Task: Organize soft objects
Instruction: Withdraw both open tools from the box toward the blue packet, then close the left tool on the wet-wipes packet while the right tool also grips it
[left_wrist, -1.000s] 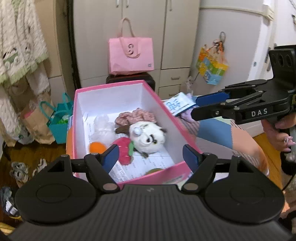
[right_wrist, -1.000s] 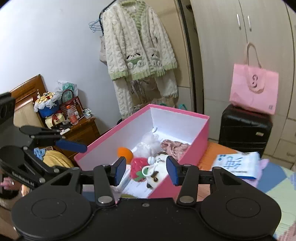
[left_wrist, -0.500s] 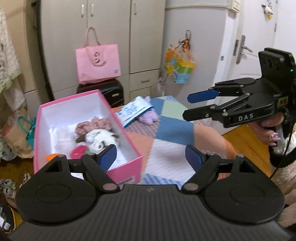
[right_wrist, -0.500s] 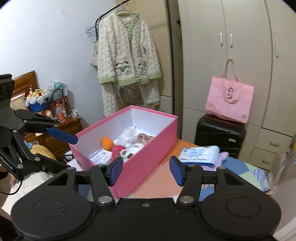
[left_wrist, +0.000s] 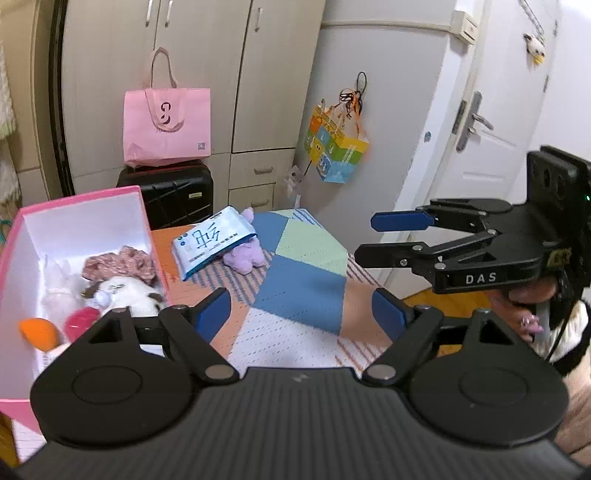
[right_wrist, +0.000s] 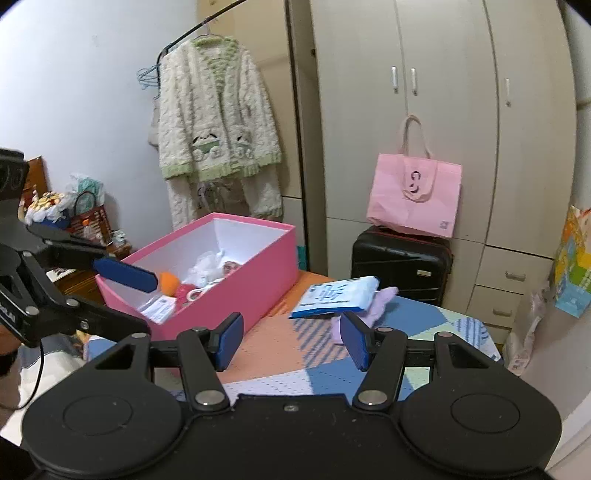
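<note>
Bedroom with tall beige wardrobe doors (right_wrist: 406, 110), a cream knitted cardigan (right_wrist: 218, 125) on a hanger and a white door (left_wrist: 491, 122) at the side. Low surface under a patchwork cover (left_wrist: 306, 291) in blue, green, orange and white. Pink box (right_wrist: 258, 273) on its left part, open on top, holding a white plush toy (left_wrist: 125, 293), a pink patterned scrunchie (left_wrist: 118, 262), an orange sponge (left_wrist: 38, 332) and a red soft piece (left_wrist: 81, 323). Just right of the box, a blue-and-white tissue pack (left_wrist: 212, 245) lying partly over a purple plush toy (left_wrist: 245, 256). Behind, a pink tote bag (left_wrist: 166, 122) atop a black suitcase (left_wrist: 173, 192); a colourful paper bag (left_wrist: 334, 147) hanging on the wall. Left gripper (left_wrist: 301, 315) raised over the cover, jaws wide apart, nothing between. Right gripper (right_wrist: 291, 338) likewise spread and empty, aimed towards the pack and purple toy.
</note>
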